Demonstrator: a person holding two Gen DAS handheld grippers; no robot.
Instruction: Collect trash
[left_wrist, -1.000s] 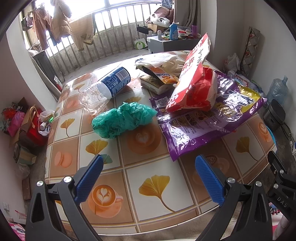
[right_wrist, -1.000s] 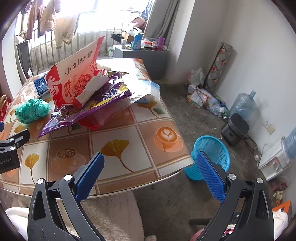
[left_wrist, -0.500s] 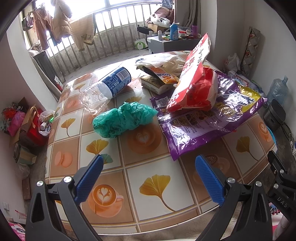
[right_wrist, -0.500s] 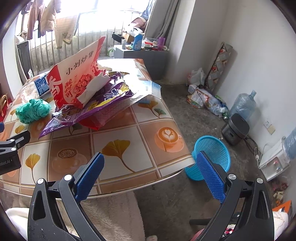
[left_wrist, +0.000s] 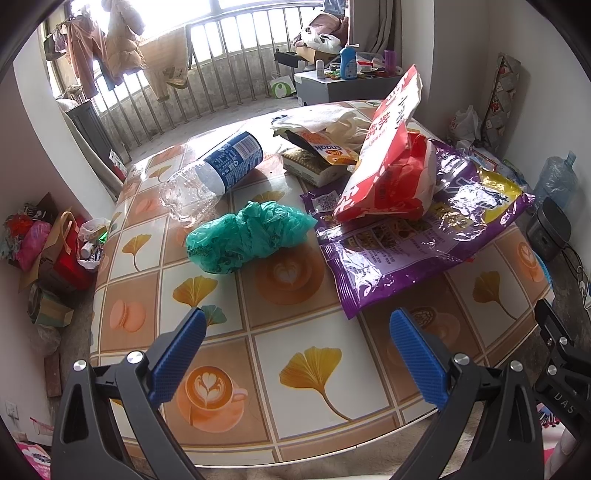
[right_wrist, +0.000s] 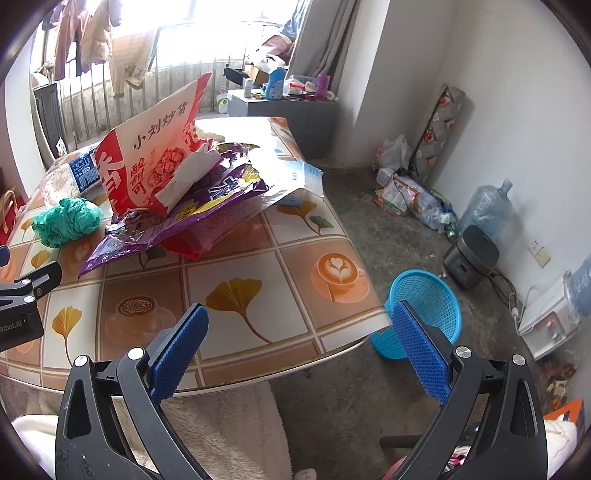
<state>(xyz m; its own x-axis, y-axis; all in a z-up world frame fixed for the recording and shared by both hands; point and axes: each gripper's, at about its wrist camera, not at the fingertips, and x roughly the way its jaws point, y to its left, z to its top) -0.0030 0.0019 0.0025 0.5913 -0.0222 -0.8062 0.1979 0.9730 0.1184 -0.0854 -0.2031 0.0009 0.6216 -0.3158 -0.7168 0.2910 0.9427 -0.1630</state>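
Trash lies on a table (left_wrist: 295, 354) with a coffee-and-leaf patterned cloth. A crumpled green plastic bag (left_wrist: 247, 236) sits at its middle, a crushed clear bottle with a blue label (left_wrist: 218, 173) behind it. A red and white snack bag (left_wrist: 388, 162) lies on a purple foil bag (left_wrist: 413, 240), with a small orange packet (left_wrist: 328, 147) beyond. My left gripper (left_wrist: 295, 354) is open and empty above the near table edge. My right gripper (right_wrist: 299, 343) is open and empty over the table's near right corner. A blue mesh basket (right_wrist: 424, 306) stands on the floor beside the table.
A grey low cabinet (left_wrist: 332, 86) with bottles stands past the table. Bags and boxes (left_wrist: 40, 251) pile on the floor at the left. A black cooker (right_wrist: 472, 254), a water jug (right_wrist: 487, 206) and loose wrappers (right_wrist: 410, 195) sit along the right wall.
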